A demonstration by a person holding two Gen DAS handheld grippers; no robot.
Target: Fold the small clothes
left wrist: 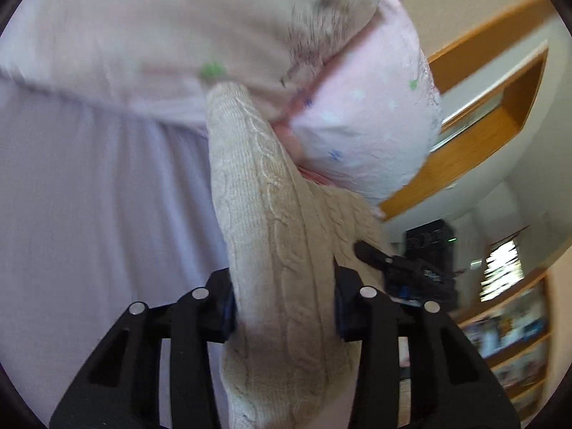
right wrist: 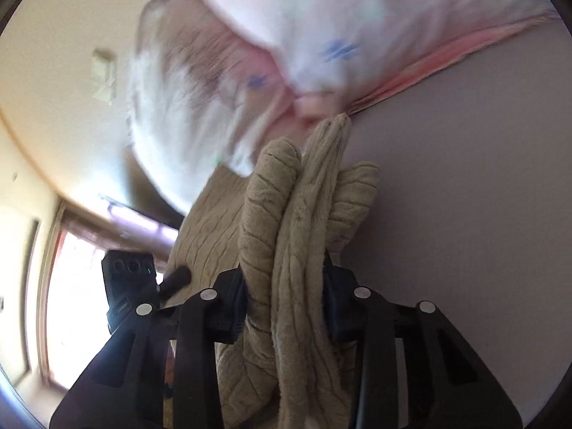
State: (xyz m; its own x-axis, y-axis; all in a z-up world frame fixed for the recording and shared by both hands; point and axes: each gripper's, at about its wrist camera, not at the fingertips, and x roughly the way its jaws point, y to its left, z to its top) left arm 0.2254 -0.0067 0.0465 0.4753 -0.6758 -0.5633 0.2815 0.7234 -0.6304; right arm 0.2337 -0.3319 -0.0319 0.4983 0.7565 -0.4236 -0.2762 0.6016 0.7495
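Under both cameras we see a smooth, pale lavender sheet (left wrist: pixel 89 196), matte and nearly uncreased, spread as the work surface; it also fills the right side of the right wrist view (right wrist: pixel 464 196). Around it the room is cream-walled, with a honey-coloured wooden frame (left wrist: pixel 500 107) running across the left wrist view and blurred wooden shelves (left wrist: pixel 511 339) of mixed items lower down. The right wrist view shows a bright window (right wrist: pixel 68 286) with a reddish frame. On the sheet lies a plump pillow (left wrist: pixel 364 118) in a pink cotton case sprinkled with small blue, green and white flower marks and edged with a darker pink seam; it is smeared by blur in the right wrist view (right wrist: pixel 321 35). A fuzzy whitish cloth with dark streaks (left wrist: pixel 314 25) lies against the pillow, too blurred for us to name. The task's garment is a cream cable-knit sweater (left wrist: pixel 286 250), thick and ropy, raised off the sheet and hanging between the two tools just in front of the pillow. Our left gripper (left wrist: pixel 284 304) has its black fingers closed on a broad fold of the knit. Our right gripper (right wrist: pixel 286 304) is clamped on a bunched, ribbed roll of the same sweater (right wrist: pixel 304 232), whose rounded ends poke up past the fingers.
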